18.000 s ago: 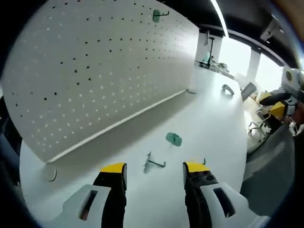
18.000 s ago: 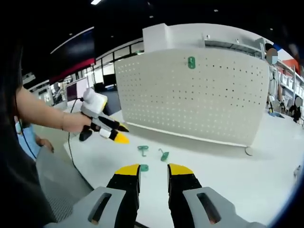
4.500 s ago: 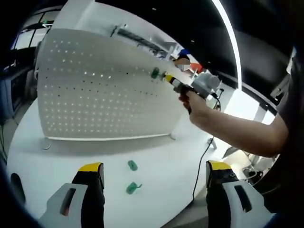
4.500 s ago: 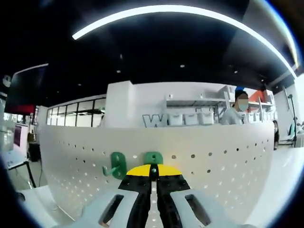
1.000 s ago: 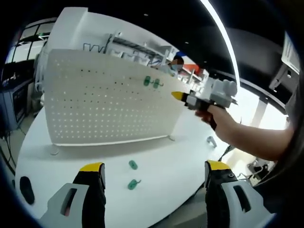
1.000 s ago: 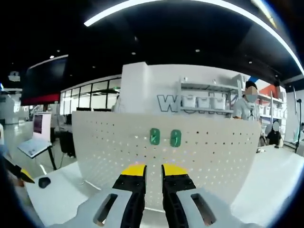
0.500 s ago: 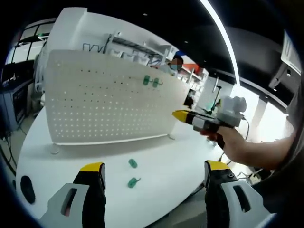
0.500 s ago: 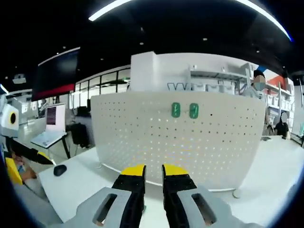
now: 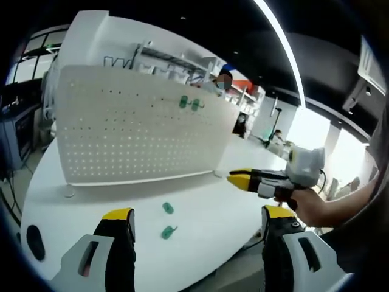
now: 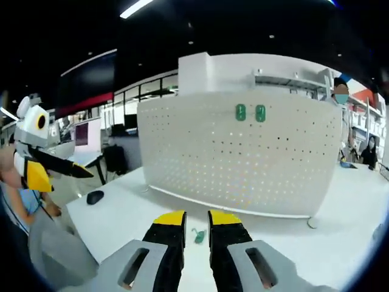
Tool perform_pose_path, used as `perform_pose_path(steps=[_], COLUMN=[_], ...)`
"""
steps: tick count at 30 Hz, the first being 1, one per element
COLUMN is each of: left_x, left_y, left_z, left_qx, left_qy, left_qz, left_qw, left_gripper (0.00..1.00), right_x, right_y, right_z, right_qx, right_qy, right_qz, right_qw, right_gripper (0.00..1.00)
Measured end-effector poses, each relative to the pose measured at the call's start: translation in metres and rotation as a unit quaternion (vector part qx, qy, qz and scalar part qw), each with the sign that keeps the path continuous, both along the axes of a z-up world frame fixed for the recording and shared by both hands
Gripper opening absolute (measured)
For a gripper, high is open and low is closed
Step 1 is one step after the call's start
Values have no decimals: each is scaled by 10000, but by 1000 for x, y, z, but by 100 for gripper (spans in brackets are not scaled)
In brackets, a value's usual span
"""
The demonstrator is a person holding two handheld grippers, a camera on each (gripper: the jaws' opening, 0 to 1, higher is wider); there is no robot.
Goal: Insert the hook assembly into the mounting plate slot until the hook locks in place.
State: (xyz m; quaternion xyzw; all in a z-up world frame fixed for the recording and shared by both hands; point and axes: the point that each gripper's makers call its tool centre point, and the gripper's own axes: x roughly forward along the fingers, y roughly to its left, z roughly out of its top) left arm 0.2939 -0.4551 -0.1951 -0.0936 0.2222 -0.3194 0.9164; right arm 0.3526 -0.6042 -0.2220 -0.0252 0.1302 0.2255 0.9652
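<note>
While the left gripper hangs above the table with jaws spread wide, the right gripper (jaws nearly together, holding nothing) points at the pegboard, where two green hooks sit; two more hooks lie on the table.

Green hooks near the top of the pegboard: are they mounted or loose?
Mounted, as far as the frames show: two green hooks sit side by side high on the pegboard. Whether they are locked cannot be told.

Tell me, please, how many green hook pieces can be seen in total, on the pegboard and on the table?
4. Two hang side by side high on the pegboard, at and. Two lie on the white table, at and. The right gripper's jaws may hide others.
</note>
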Motion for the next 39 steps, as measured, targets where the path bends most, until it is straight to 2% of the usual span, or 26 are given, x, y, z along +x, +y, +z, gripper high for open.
perform_pose_path(steps=[12,22,27,31,35,39], left_x=[-5,-12,-13,-13,-14,-16], left_y=[2,9,11,14,18,21], left_z=[1,-5,-10,-10,-14,-21], left_qx=[46,89,111,107,50,148], left_qy=[-30,47,107,102,155,271], left_qz=[11,78,92,141,213,225], left_qw=[10000,9999,9998,9998,9996,9993], left_gripper=[87,87,87,86,87,85], right_x=[-31,-64,-71,-71,-70,-72], right_y=[11,18,15,13,15,19], right_z=[-7,-26,-29,-18,-18,-25], right_qx=[41,37,217,545,475,452], right_qy=[171,466,574,483,500,629], right_qz=[265,443,432,381,417,492], right_qw=[9995,9979,9972,9966,9967,9958], right_gripper=[16,16,18,22,22,23])
